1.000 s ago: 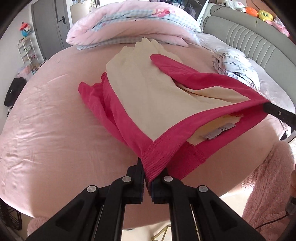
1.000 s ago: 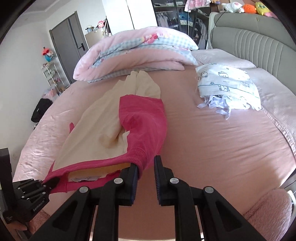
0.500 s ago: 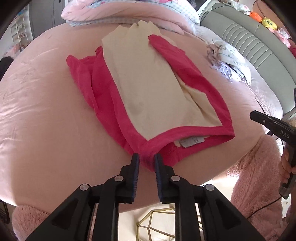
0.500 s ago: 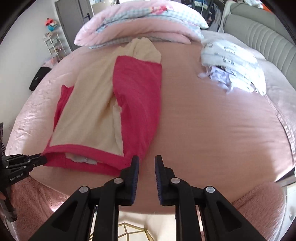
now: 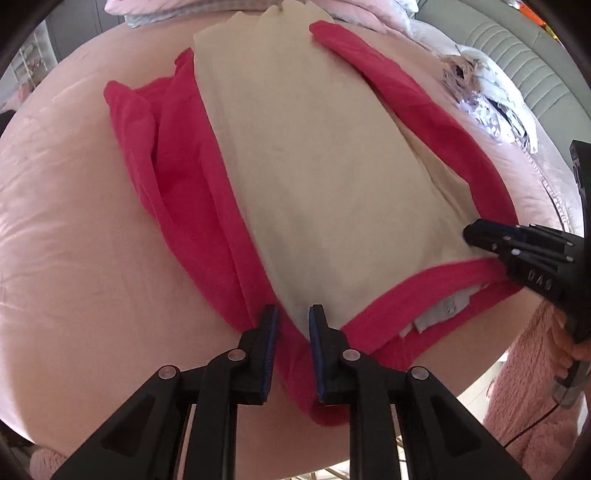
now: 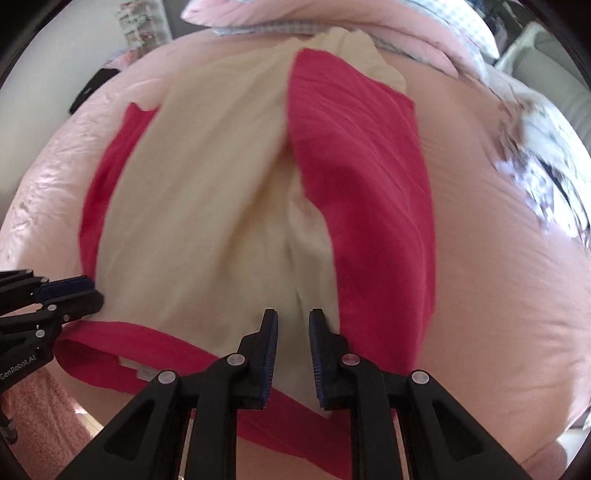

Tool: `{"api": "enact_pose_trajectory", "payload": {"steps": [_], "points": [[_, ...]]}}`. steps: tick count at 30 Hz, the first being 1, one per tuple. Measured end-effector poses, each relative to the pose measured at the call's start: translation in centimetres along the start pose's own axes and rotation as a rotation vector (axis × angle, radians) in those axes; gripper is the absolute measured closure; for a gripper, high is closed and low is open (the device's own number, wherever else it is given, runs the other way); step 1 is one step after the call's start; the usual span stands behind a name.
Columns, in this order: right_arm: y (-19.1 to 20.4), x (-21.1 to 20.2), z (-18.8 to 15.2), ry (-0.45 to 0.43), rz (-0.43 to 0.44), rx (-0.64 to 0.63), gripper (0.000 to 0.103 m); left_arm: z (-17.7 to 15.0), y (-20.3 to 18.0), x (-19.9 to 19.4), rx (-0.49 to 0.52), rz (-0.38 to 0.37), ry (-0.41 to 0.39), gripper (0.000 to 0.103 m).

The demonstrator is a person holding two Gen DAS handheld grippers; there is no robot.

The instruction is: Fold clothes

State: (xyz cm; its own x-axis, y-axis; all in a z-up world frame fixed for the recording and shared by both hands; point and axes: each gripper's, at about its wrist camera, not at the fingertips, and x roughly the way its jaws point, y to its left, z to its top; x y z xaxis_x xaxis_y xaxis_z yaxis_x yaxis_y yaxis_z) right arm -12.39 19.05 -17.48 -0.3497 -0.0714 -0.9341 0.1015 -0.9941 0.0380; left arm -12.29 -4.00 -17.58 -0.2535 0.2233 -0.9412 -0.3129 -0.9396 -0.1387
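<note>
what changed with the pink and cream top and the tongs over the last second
The left tongs let go of the pink hem they were pinching; their jaws have just been opening and now stand apart over it. Both they and the right tongs came down close over the garment, which went from held up at its near edge to lying flat on the bed. The folded-in sleeve and the patterned clothes pile stayed put.

One red garment with cream lining (image 5: 317, 177), spread at centre. One pink bedsheet (image 5: 74, 229) beneath, filling the view. One pile of white printed laundry (image 5: 491, 96) at 2 o'clock. One stack of pink quilts (image 6: 332, 18) at 12 o'clock. Two grippers: the left gripper (image 5: 293, 321) at 6 o'clock, the right gripper (image 6: 293, 325) likewise in its own view. One white label (image 5: 448, 306) at 4 o'clock.
</note>
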Motion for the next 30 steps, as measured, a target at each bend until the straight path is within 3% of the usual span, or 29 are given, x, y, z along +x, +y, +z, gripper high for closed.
{"api": "enact_pose_trajectory", "payload": {"steps": [3,4,7,9,10,12,15,17,19,20,26,30], "points": [[-5.0,-0.4,-2.8,-0.003,0.15,0.151,0.096,-2.5,0.5,-0.4,-0.02,-0.024,-0.008,0.087],[-5.9,-0.7,-3.7,-0.007,0.161,0.163,0.097,-3.0,0.6,-0.6,-0.023,-0.031,-0.01,0.087],[-6.4,-1.6,-5.6,-0.003,0.069,0.107,0.098,-4.6,0.8,-1.2,-0.032,-0.054,-0.016,0.087],[-5.8,-2.1,-5.9,0.024,-0.038,0.069,0.084,-4.4,0.9,-1.7,-0.031,-0.061,-0.004,0.087],[-5.7,-2.2,-5.9,0.044,-0.071,0.058,0.084,-4.3,1.0,-2.0,-0.031,-0.064,0.001,0.087],[-5.9,-3.0,-5.8,0.047,-0.072,0.071,0.084,-3.9,1.8,-3.0,-0.063,-0.068,-0.046,0.088],[-6.0,-5.3,-5.0,-0.038,-0.018,0.086,0.084,-3.1,4.0,-3.9,-0.172,-0.086,-0.128,0.088],[-5.1,-6.5,-3.7,-0.111,-0.022,0.061,0.082,-2.3,5.6,-3.6,-0.235,-0.081,-0.139,0.088],[-4.3,-6.8,-2.4,-0.158,-0.042,0.045,0.068,-1.5,7.1,-3.3,-0.288,-0.065,-0.152,0.088],[-4.0,-6.5,-1.6,-0.164,-0.044,0.046,0.064,-1.1,7.8,-3.2,-0.314,-0.062,-0.161,0.088],[-1.7,-4.4,2.6,-0.171,-0.044,0.022,0.064,2.6,13.7,-2.8,-0.505,-0.148,-0.228,0.087],[-1.5,-2.4,4.2,-0.162,-0.049,0.024,0.064,6.5,16.1,-1.9,-0.56,-0.126,-0.262,0.086]]}}
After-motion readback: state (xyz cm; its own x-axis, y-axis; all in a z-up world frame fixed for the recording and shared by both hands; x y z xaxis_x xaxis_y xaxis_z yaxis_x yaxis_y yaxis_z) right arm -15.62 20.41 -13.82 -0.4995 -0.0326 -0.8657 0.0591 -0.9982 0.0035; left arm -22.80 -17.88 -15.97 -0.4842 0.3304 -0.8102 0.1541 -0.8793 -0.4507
